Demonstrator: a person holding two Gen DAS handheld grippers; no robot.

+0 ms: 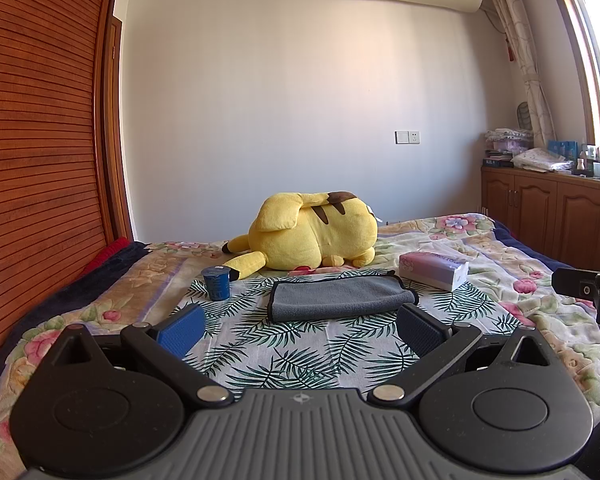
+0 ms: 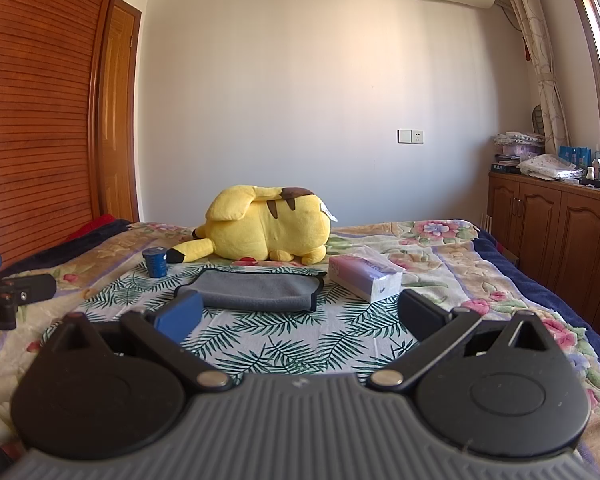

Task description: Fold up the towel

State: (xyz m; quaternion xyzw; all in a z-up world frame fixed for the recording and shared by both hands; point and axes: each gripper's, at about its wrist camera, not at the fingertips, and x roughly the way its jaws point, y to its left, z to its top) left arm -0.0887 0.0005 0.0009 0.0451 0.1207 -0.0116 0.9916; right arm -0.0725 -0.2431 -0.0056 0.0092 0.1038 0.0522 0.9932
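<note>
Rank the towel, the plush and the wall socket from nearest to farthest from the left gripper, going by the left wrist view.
1. Towel, straight ahead of the left gripper, on the leaf-print cloth.
2. Plush, behind the towel on the bed.
3. Socket, on the back wall.

- The left gripper (image 1: 300, 330) has a ribbed grey body with a small compass-like emblem at the centre of its front edge.
- Two round black discs flank that body, each with a raised inner circle and a triangular cut-out horn above it.
- Black link arms run forward from two silver rivets; smaller silver pins sit farther out along them.
- Its left finger pad (image 1: 182, 330) is blue; the right one is dark and textured.
- The right gripper (image 2: 300, 318) has the same build: grey ribs, black discs, silver rivets, one blue pad (image 2: 179, 316) and one black.
</note>
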